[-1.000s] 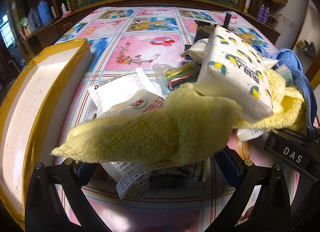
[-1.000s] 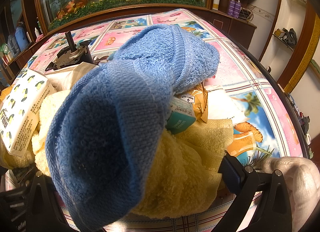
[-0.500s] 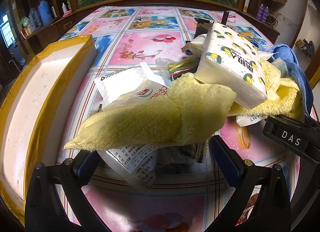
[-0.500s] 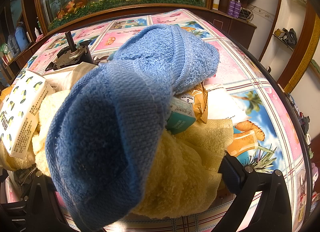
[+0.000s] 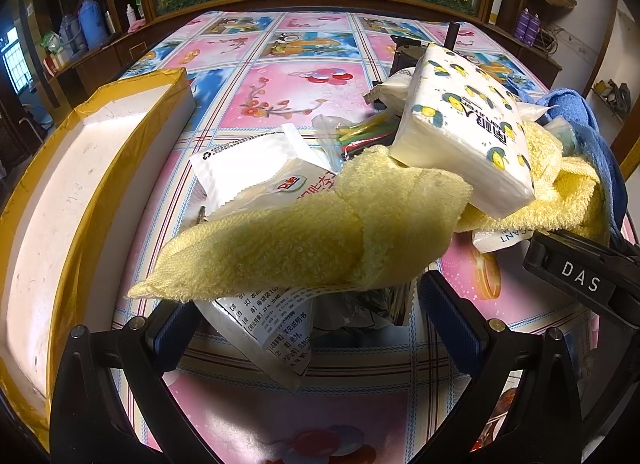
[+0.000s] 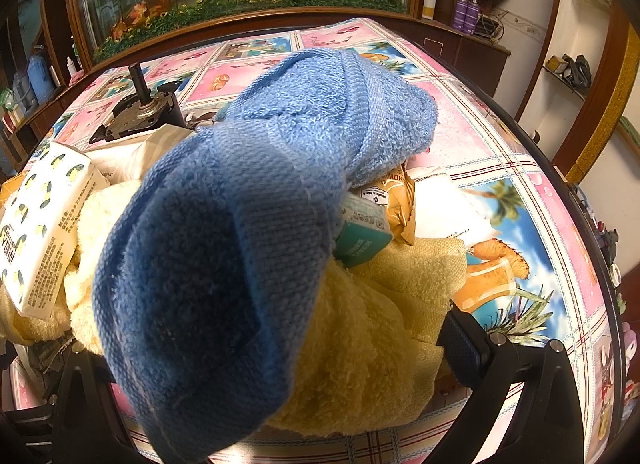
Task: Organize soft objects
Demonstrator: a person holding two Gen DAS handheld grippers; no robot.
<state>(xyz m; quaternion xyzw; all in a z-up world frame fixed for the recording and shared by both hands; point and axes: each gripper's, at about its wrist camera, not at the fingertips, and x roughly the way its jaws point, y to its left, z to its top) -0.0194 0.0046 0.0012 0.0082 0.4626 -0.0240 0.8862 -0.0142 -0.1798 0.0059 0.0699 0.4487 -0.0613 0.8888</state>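
Left gripper (image 5: 308,328) has backed off, tongs apart under the yellow towel (image 5: 304,240); right gripper's (image 6: 276,360) tongs are buried, can't tell. Sorting's barely begun.

My left gripper (image 5: 304,328) sits at the bottom of its own view, its two black fingers spread wide toward the lower left and lower right corners, blue pads (image 5: 448,316) facing inward. My right gripper (image 6: 260,348) fills the bottom edge of its view the same way; the right finger and its blue pad show clearly at lower right, the left finger is mostly covered at lower left. In the left view, the right gripper's black body crosses the right edge.
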